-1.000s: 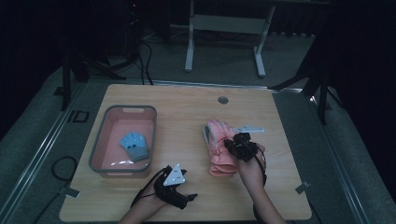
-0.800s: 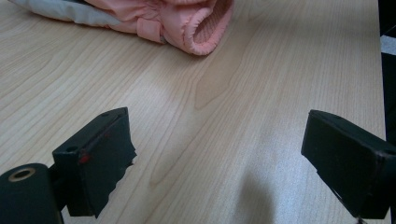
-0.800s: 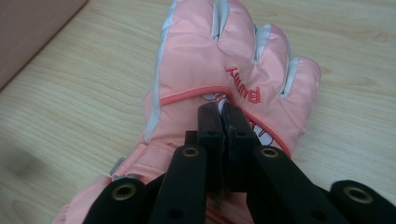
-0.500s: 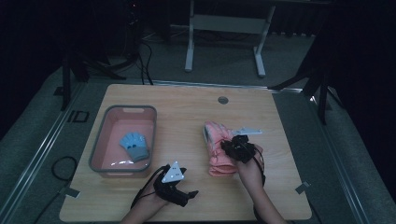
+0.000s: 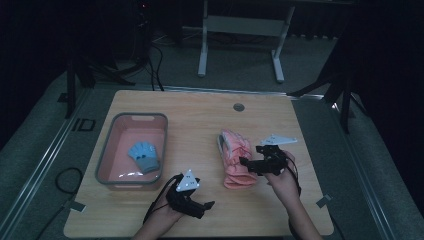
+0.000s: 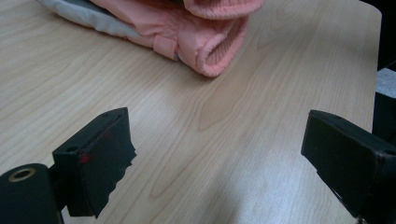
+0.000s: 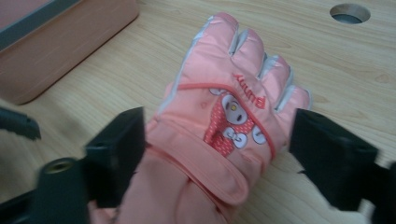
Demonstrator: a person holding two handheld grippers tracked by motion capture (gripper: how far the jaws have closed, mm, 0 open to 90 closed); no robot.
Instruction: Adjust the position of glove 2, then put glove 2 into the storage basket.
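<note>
From the high view we see a light wooden table point(image 5: 200, 120); a pink rectangular plastic bin with a grey rim point(image 5: 131, 150) sits at its left, with a small blue knitted glove point(image 5: 144, 155) lying inside; a pink padded winter glove point(image 5: 236, 159) lies right of centre, cuff toward the person; the right gripper point(image 5: 248, 163) reaches over the glove's cuff end; the left gripper point(image 5: 205, 206) rests near the front edge, apart from the glove.

In the left gripper view we see its jaws spread wide over bare wood, holding nothing; the pink glove's ribbed cuff lies ahead.

In the right gripper view we see the jaws wide apart, one on each side of the pink glove's wrist; we cannot tell whether they touch it; the bin stands at upper left.
</note>
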